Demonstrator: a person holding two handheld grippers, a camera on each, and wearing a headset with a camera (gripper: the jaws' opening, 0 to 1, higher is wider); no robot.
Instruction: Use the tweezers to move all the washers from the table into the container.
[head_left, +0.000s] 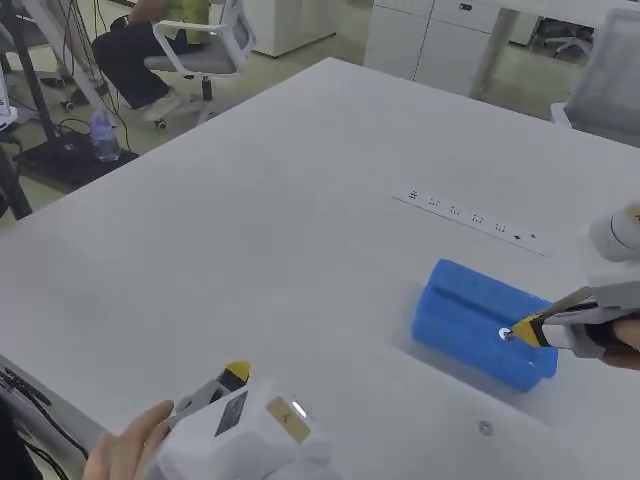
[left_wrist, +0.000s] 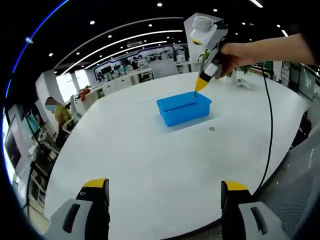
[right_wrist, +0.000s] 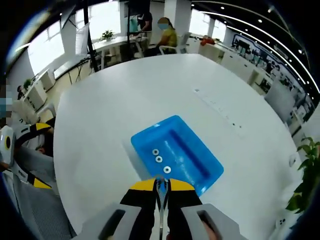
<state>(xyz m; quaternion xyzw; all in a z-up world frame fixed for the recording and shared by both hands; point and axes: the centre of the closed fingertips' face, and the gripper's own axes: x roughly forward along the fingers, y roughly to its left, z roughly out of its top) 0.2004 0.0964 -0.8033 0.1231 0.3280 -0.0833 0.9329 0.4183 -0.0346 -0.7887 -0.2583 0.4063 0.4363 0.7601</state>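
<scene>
Right gripper view: the right claw (right_wrist: 161, 185) is pinched narrow on the tweezers (right_wrist: 160, 200), a thin metal strip running up between the jaws at bottom centre. The tips hang over the blue container (right_wrist: 200, 167) at mid-frame. Three washers (right_wrist: 155, 152) sit in a row in its left half. Cannot tell whether the one nearest the tips is held or lying. The container is a shallow open tray, otherwise bare inside.

Head view: one loose washer (head_left: 485, 428) lies on the white counter (head_left: 300, 220) at lower right, near the container's front wall but apart from it. At least one is left to move.

Left gripper view: the left claw (left_wrist: 165, 186) is spread wide and holds nothing, at the bottom of the frame, well apart from the work.

Handling, my judgement: the washers look small, flat, rigid, very light and slick. Lying flat on a smooth counter, they give the tips little to bite.
- Best hold is probably across the ring, one tip through the hole and one on the outer edge.
- Squeeze lightly; too hard and it may flick away.
- The tray walls are low, so release close to the floor to avoid a bounce.
</scene>
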